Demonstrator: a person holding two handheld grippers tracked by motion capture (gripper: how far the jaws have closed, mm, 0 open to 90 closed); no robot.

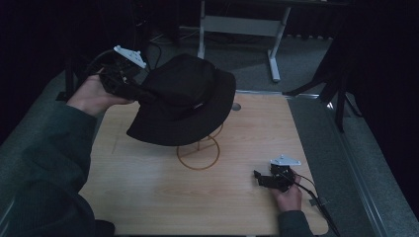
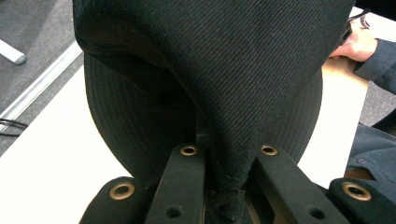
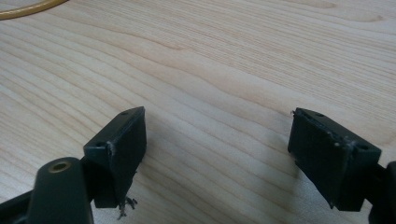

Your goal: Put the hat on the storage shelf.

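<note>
A black bucket hat [image 1: 185, 101] hangs in the air above a gold wire stand [image 1: 198, 154] in the middle of the table. My left gripper [image 1: 143, 94] is shut on the hat's brim at its left side, high over the table's back left. In the left gripper view the black fabric [image 2: 243, 84] is pinched between the two jaws and drapes up over them. My right gripper [image 1: 258, 176] rests low on the wooden table [image 1: 148, 173] at the front right, open with nothing between its jaws; its fingers [image 3: 119, 149] stand wide apart over bare wood.
The stand's gold ring base [image 3: 28, 9] lies on the table, partly hidden under the hat. A small round hole [image 1: 236, 106] sits near the table's back edge. A white desk frame [image 1: 237, 24] stands on the grey floor beyond. A metal rail [image 1: 365, 192] runs along the right.
</note>
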